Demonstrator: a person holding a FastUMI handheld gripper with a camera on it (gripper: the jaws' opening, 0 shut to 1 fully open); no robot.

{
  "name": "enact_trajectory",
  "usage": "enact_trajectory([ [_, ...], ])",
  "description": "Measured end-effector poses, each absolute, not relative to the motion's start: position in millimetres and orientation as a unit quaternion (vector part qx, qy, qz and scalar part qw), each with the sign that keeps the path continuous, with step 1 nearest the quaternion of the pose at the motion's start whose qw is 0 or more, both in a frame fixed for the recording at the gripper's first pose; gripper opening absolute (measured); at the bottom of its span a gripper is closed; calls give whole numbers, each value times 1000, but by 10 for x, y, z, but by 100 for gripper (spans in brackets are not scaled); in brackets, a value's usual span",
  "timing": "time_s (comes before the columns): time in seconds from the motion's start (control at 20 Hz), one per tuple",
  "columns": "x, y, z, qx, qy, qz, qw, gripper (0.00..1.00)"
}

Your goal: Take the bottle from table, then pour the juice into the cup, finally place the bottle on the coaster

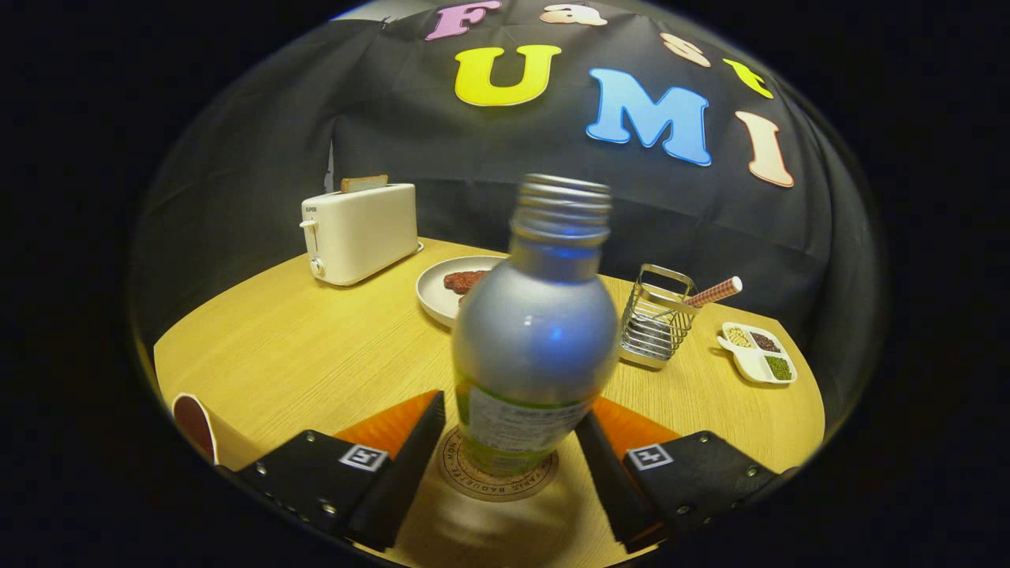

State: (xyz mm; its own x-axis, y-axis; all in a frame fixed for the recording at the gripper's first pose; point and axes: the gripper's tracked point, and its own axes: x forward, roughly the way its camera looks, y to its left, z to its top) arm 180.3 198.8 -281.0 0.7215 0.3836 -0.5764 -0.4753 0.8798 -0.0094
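Cup [195, 426]: at the near left edge of the worktop [316, 355], left of the claw's left finger; partly cut off, with a dark inside showing.
Toaster [360, 230]: pale, at the far left of the worktop, a slice of toast [364, 183] standing up out of its slot.
Plate [442, 296]: round and pale, behind the bottle, carrying a reddish piece of food [463, 280].
Bottle [535, 331]: silvery, uncapped, threaded neck on top and a green label low down; it stands between the claw's fingers, leaning slightly, its base over the coaster.
Coaster [497, 481]: round, with lettering around the rim, lying on the worktop under the bottle between the fingers.
Claw [511, 450]: fingers spread to either side of the bottle's lower part; a gap shows by the left finger, and contact on the right cannot be told.
Wire rack [655, 319]: metal, right of the bottle, holding a checked red-and-white stick [714, 292].
Divided dish [759, 353]: white, far right, three compartments of pale, dark and green grains.
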Motion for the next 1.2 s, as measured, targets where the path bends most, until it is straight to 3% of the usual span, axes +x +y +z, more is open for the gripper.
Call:
enact_trajectory([
  [0.05, 1796, 1972, -2764, -76, 289, 230, 926, 100],
  [1.2, 854, 1314, -560, -17, 130, 131, 983, 98],
])
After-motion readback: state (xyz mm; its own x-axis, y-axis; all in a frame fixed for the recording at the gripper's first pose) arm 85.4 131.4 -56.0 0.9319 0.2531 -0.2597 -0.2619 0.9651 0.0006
